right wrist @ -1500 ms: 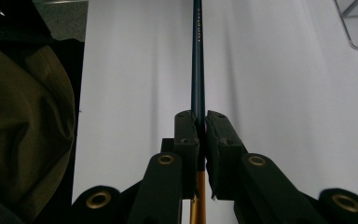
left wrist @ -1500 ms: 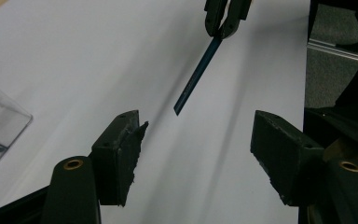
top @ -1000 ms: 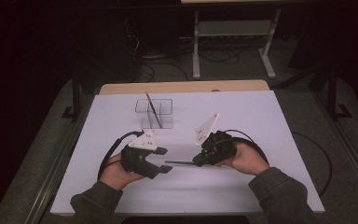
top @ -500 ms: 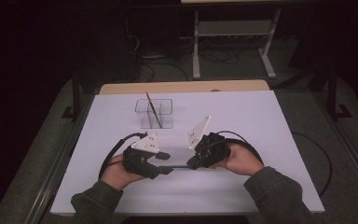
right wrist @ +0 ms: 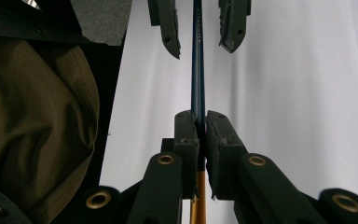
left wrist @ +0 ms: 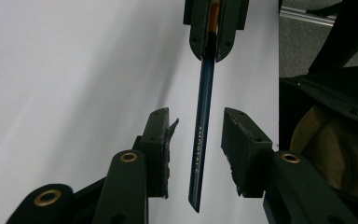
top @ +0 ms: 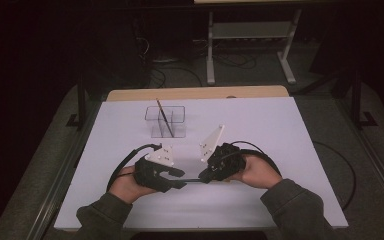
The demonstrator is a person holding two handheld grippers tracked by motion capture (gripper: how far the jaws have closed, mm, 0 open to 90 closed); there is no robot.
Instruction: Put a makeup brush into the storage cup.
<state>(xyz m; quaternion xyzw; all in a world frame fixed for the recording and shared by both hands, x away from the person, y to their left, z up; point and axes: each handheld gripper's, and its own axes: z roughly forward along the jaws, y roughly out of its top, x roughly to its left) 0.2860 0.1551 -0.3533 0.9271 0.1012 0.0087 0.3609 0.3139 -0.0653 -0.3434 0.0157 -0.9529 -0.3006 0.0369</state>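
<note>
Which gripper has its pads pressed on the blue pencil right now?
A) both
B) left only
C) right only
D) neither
C: the right gripper is clamped on the blue pencil, while the left gripper pads stand apart on either side of it, closing in but not touching.

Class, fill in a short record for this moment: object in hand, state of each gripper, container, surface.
object: blue pencil, level between the two grippers
right gripper: shut on the pencil
left gripper: jaws have just been closing, one on each side of the pencil, not yet touching it
container: clear box farther back, a second pencil leaning inside
surface: white table
</note>
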